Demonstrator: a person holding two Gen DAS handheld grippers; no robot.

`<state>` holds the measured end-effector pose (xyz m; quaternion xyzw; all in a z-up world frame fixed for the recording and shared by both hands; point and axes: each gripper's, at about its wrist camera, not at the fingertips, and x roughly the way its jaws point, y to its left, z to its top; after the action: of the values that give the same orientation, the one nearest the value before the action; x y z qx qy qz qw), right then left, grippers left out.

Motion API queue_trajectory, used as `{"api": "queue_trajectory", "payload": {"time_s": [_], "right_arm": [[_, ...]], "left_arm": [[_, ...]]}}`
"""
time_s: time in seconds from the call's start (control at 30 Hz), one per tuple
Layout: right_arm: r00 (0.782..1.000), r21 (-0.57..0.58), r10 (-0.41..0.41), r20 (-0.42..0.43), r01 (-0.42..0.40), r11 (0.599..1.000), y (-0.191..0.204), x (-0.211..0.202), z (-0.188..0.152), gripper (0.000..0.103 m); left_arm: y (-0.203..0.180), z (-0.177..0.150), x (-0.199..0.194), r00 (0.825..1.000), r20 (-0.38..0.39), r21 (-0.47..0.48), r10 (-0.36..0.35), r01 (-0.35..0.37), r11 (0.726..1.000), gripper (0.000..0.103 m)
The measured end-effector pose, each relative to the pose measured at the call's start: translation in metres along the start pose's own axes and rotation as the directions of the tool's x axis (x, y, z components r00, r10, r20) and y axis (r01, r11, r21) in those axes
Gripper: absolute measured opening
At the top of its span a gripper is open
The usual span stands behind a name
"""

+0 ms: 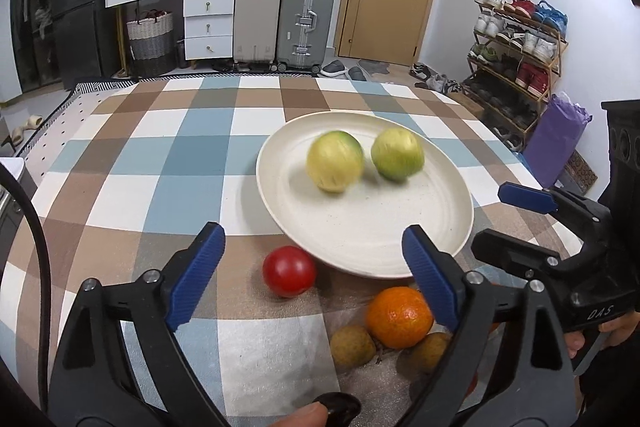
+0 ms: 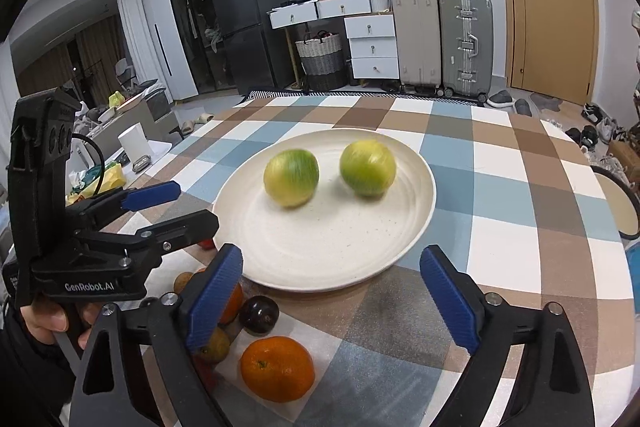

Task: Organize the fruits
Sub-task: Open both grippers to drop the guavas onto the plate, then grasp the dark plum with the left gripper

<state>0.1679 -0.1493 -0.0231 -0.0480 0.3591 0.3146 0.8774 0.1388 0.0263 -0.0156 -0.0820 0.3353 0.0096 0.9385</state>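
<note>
Both hand-held grippers, left and right, stand wide apart and empty. Loose fruit lies below them at the bench's near edge: the tomato nearer the left, the orange nearer the right; beyond, two green fruits sit on the plate.

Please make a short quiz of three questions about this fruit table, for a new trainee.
1. How many fruits lie on the white plate?
2. True or false: the red fruit is on the plate.
3. The right gripper holds: A) an orange, B) nothing, C) a green fruit.

Key: 1. Two green-yellow fruits. 2. False, it lies on the checked tablecloth beside the rim. 3. B, its fingers stand open.
</note>
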Motion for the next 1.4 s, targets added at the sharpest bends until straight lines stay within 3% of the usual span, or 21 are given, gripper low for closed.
{"api": "queue_trajectory", "payload": {"time_s": [0.1,0.6,1.0,1.4], "right_arm": [[1.0,-0.011,-0.022,0.004,0.022,1.0,0.001,-0.001,-0.001,0.103],[1.0,0.015,0.002,-0.002,-0.002,1.0,-0.009,-0.009,-0.002,0.103],[0.998,-0.043,0.006,-0.062,-0.009,0.999,0.002,-0.012,-0.02,0.103],[0.987,-0.097,0.045,-0.154,-0.061,0.993,0.008,-0.006,-0.029,0.103]], "left_arm": [[0.001,-0.002,-0.004,1.0,0.012,-0.002,0.004,-0.003,1.0,0.102],[0.0,-0.018,-0.025,1.0,0.019,0.019,0.009,-0.009,1.0,0.102],[0.006,-0.039,-0.041,1.0,-0.014,0.011,0.006,-0.006,1.0,0.102],[-0.003,-0.052,-0.045,0.997,-0.074,0.071,0.027,-0.022,0.997,0.102]]}}
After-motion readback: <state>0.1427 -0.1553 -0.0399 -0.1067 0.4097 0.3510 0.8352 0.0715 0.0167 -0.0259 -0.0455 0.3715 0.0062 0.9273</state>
